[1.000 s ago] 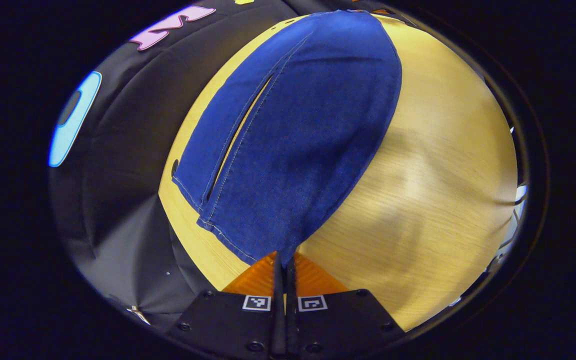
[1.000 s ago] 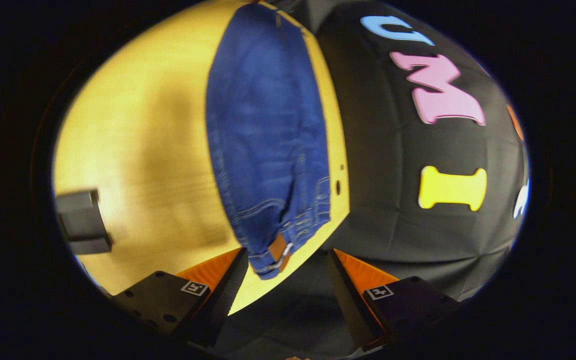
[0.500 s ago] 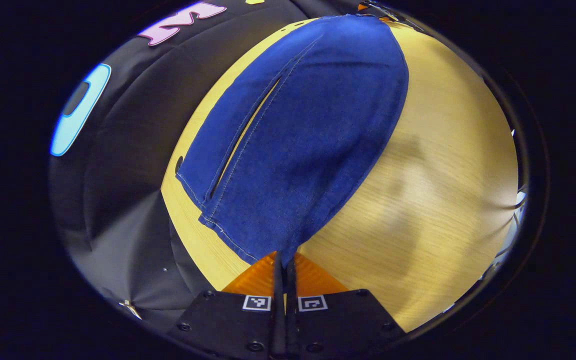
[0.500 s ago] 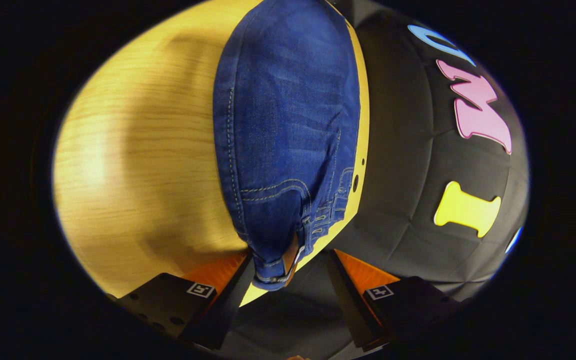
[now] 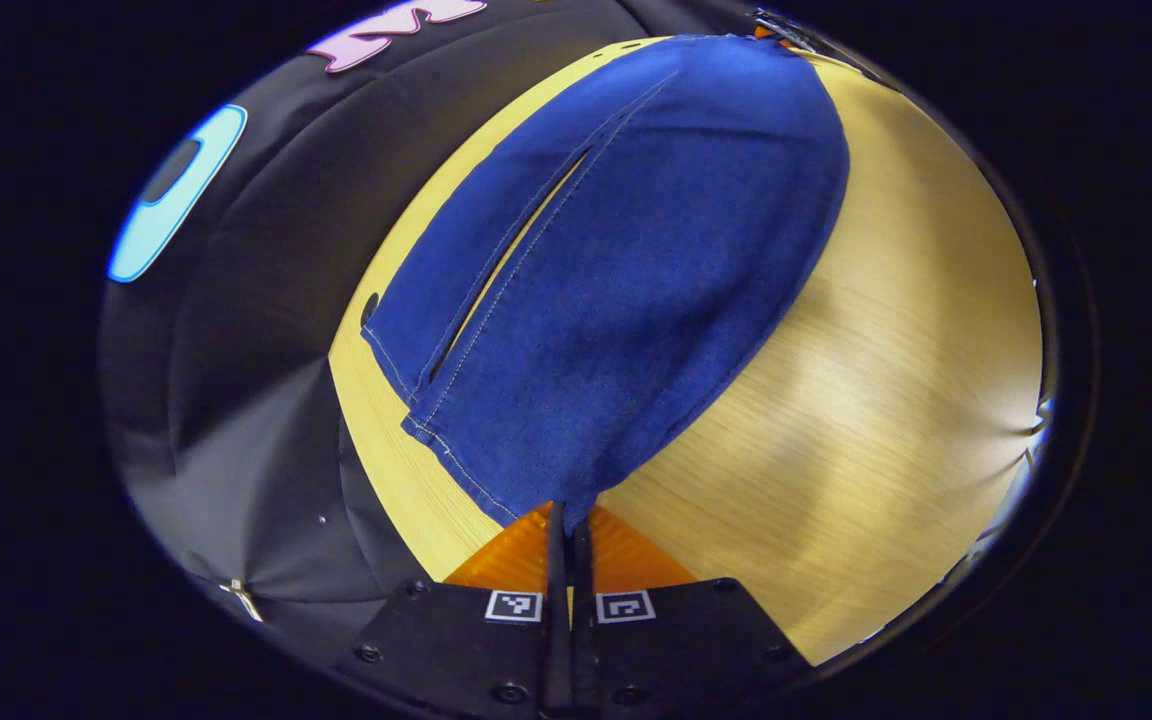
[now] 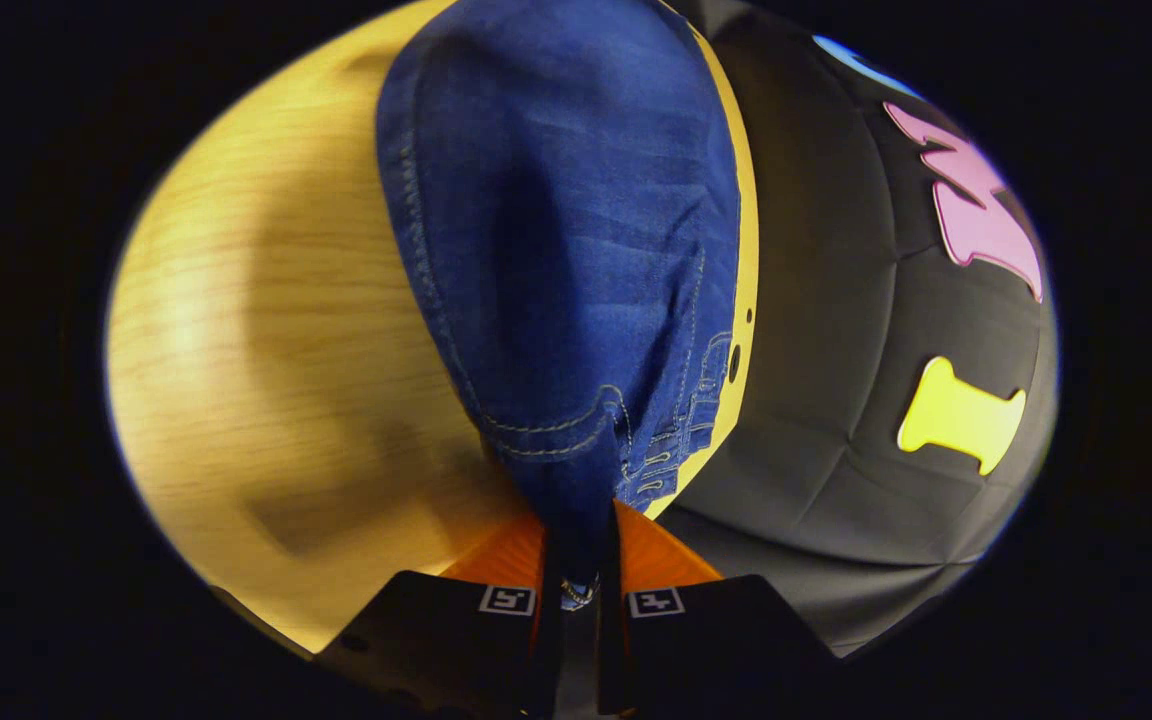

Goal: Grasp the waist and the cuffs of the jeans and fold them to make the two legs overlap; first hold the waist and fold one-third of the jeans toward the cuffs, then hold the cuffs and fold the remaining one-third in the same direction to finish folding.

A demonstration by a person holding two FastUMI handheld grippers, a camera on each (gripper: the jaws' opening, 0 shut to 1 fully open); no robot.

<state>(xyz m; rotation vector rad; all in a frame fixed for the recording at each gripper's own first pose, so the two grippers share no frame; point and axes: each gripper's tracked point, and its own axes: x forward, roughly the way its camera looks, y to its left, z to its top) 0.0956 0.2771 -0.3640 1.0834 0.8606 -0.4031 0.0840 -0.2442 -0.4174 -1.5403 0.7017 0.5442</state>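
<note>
Blue jeans [image 5: 616,270] lie lengthwise on a wooden table [image 5: 886,400], folded so one leg rests on the other. In the left gripper view my left gripper [image 5: 568,520] is shut on the corner of the cuffs, and the hems [image 5: 416,400] run off to the left. The right gripper view has the waist end of the jeans [image 6: 576,250] with pocket stitching [image 6: 556,425]. My right gripper [image 6: 579,545] is shut on the waistband, and the cloth rises from the table into its fingers.
The black cloth wall [image 5: 256,300] hangs close behind the table's far edge [image 6: 748,280], right beside the jeans. Bare wood [image 6: 266,330] stretches out on the near side of the jeans in both views.
My right gripper moved in over the waistband and went from open to shut on it, lifting the cloth a little. The left gripper stayed shut on the cuffs.
</note>
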